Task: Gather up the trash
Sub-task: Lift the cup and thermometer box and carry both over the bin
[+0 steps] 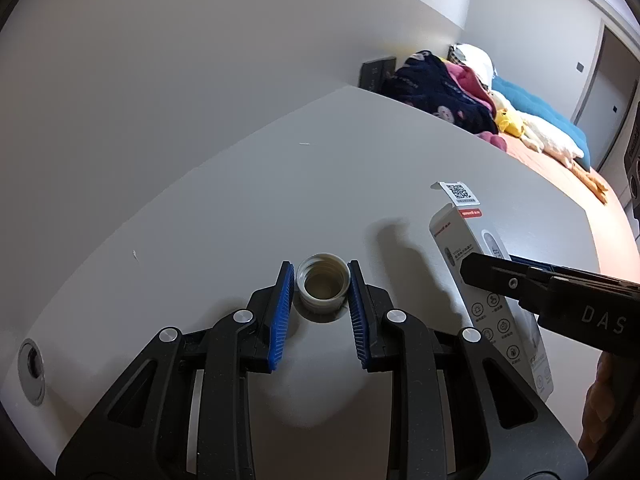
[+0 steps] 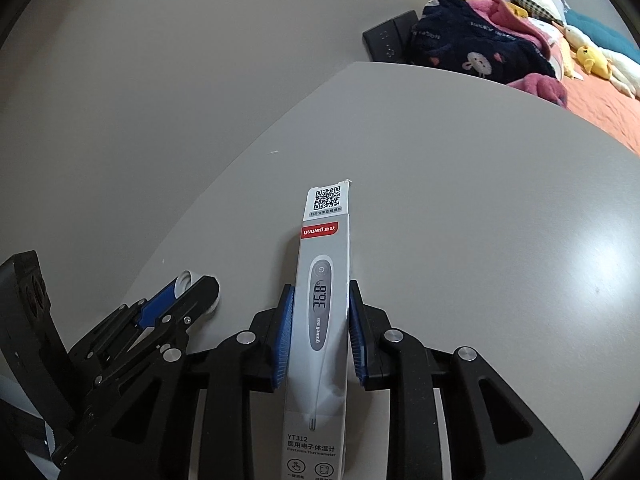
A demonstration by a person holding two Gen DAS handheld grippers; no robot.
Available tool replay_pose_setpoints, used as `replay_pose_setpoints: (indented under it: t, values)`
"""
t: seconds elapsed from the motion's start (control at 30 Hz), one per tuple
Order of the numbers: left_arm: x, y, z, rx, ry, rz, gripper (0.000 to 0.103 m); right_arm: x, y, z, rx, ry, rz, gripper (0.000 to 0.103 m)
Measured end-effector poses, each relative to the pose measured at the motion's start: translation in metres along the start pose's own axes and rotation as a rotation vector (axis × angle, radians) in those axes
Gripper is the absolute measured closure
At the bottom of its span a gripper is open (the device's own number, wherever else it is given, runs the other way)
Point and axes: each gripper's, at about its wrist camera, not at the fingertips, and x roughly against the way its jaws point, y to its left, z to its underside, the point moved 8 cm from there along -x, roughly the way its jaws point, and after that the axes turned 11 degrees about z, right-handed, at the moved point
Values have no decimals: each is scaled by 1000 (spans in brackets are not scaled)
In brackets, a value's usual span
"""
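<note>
- The left gripper is closed on a white bottle cap, open side up, its blue pads pressing both sides, just above the pale grey surface.
- The right gripper clamps a long white thermometer box, which runs forward between its pads.
- Beyond both grippers, past the surface's far edge, clothes and plush toys lie on a bed.

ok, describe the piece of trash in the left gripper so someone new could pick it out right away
On the grey table, look between the blue-padded fingers of the left gripper. There sits a small white bottle cap, open side up, with its threaded inside showing. The only other trash nearby is a long flat thermometer box held by the right gripper; the cap is round and much smaller.
</note>
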Motion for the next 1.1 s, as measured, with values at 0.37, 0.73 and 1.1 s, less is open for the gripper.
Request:
replay_pose_setpoints:
  t: [0.37, 0.73, 1.1]
  values:
    - [18, -53, 13, -36, -7, 31, 76, 33, -27, 13, -15, -29, 0, 75]
    - [27, -97, 29, -60, -3, 67, 76, 64, -44, 34, -19, -48, 6, 75]
    - [39, -140, 40, -116, -7, 103, 76, 100, -69, 58, -9, -82, 25, 75]
